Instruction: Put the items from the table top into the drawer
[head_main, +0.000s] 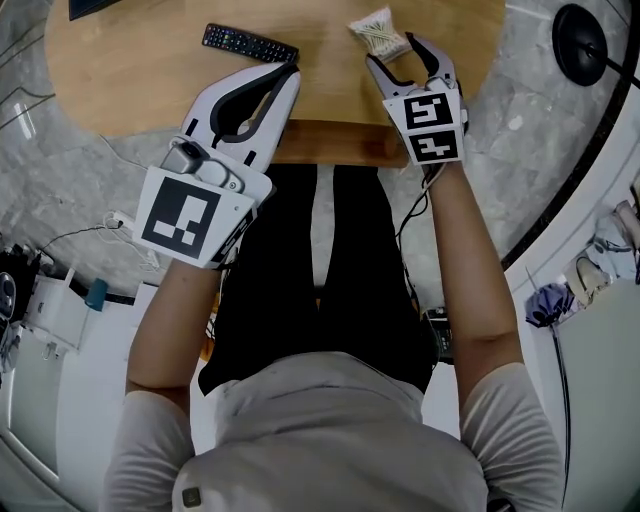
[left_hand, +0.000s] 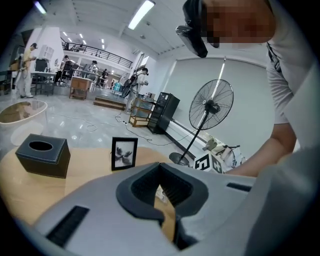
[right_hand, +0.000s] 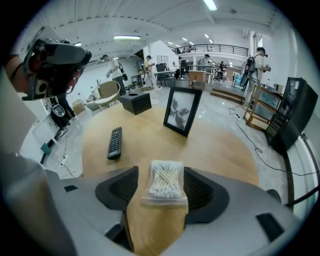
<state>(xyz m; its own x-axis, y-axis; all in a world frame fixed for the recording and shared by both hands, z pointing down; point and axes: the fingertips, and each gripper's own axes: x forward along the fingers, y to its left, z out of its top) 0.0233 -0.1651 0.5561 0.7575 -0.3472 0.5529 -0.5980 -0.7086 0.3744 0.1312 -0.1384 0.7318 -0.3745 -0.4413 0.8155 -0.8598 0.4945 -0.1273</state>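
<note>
A clear bag of cotton swabs (right_hand: 163, 181) lies on the round wooden table (head_main: 130, 70), between the jaws of my right gripper (right_hand: 162, 194). The jaws stand wide and the pads do not press on the bag. From the head view, the right gripper (head_main: 397, 52) reaches over the table's near edge to the bag (head_main: 378, 33). A black remote (head_main: 250, 42) lies to the left, just beyond my left gripper (head_main: 288, 72), whose fingertips meet with nothing between them. In the left gripper view the left gripper (left_hand: 162, 192) hovers over bare wood. A wooden drawer front (head_main: 340, 143) shows under the table's near edge.
A framed picture (right_hand: 181, 111) and a black tissue box (right_hand: 136, 102) stand farther back on the table. A standing fan (left_hand: 210, 107) is on the floor at the right, its base (head_main: 585, 45) beside the table. The person's legs are under the near edge.
</note>
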